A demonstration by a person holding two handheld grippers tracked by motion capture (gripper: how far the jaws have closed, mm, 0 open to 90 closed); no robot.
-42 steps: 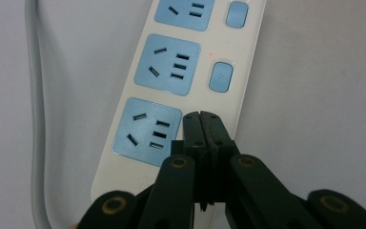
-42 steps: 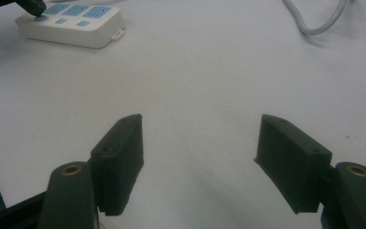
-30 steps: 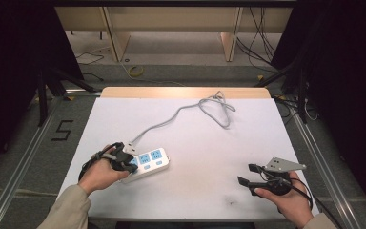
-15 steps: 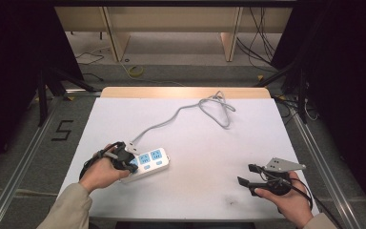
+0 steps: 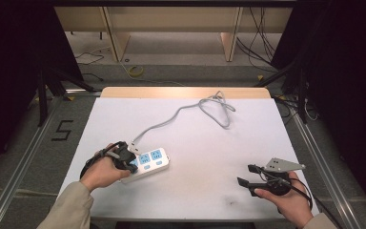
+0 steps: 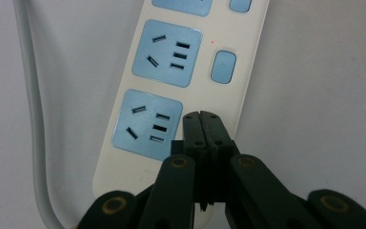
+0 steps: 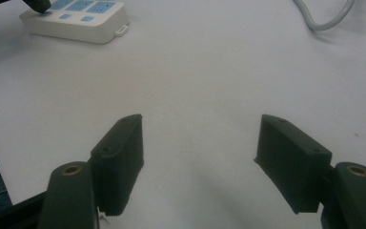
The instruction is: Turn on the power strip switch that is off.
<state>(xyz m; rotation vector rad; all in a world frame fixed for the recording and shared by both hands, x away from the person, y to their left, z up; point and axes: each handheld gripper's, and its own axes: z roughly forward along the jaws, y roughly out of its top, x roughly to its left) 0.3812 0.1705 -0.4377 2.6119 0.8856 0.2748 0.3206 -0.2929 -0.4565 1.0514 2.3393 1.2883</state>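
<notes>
Change: almost nothing has moved over the last second. Your left gripper [image 5: 124,160] stays on the near end of the strip [image 5: 148,161], and your right gripper [image 5: 245,174] stays parked at the desk's right front corner. That stillness reads as a press being held, not a reach.
Left gripper: your fingers are pressed together with nothing between them. In the left gripper view their joined tip [image 6: 202,117] sits on the strip's face, just beside the nearest socket [image 6: 147,124], about where that socket's button should be. The button itself is hidden under the tip.
Strip: it lies flat on the desk's left front, under your left gripper. It is a long white plastic bar with rounded corners. Its sockets are pale blue squares with dark slots, and each has a small rounded blue button [image 6: 223,67] at its side. A tiny red light [image 6: 213,42] glows beside the next button up.
Meaning: you seem to be switching the nearest socket. Whether it has clicked, I cannot tell.
Cord: the cord [image 5: 181,112] is grey, smooth and round. It runs from the strip towards the far edge and ends in a loose loop there.
Desk: the desk [image 5: 195,200] is matt white with a pale wooden strip at the far edge.
Right gripper: your fingers are spread wide and hold nothing, well apart from the strip. They are blocky, dull black pads [image 7: 119,157].
</notes>
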